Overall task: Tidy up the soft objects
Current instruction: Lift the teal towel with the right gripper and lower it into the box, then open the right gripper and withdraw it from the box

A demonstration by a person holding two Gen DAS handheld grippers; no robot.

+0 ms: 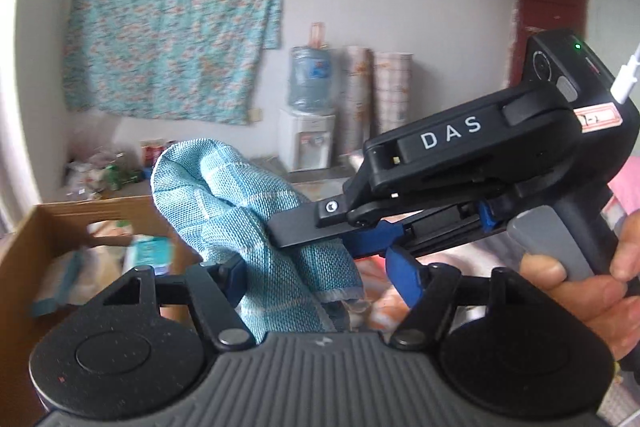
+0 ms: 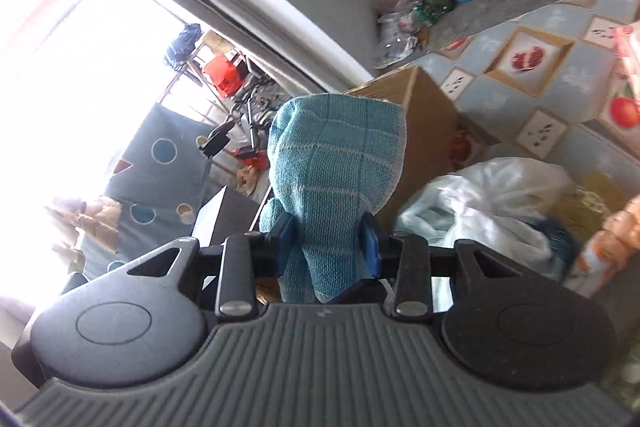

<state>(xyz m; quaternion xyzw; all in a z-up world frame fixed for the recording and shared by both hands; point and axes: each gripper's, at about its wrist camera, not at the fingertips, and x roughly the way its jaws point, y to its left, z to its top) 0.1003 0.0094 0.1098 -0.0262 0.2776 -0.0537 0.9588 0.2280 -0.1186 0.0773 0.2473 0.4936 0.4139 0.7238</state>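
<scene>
A light blue woven cloth (image 1: 240, 211) is bunched up in the air above a cardboard box (image 1: 24, 247). My left gripper (image 1: 316, 267) is open around its lower part; its blue fingers (image 1: 404, 275) stand apart on either side. My right gripper (image 1: 304, 231) comes in from the right in the left wrist view and is shut on the cloth. In the right wrist view the cloth (image 2: 336, 167) stands up between my right gripper's (image 2: 328, 241) blue pads (image 2: 370, 239), which pinch it. The box (image 2: 424, 131) lies behind it.
The box holds soft items, one a teal packet (image 1: 148, 251). A white plastic bag (image 2: 488, 203) and an orange soft thing (image 2: 616, 231) lie on a fruit-patterned quilt (image 2: 560, 67). A water dispenser (image 1: 308, 131) and rolls stand at the far wall.
</scene>
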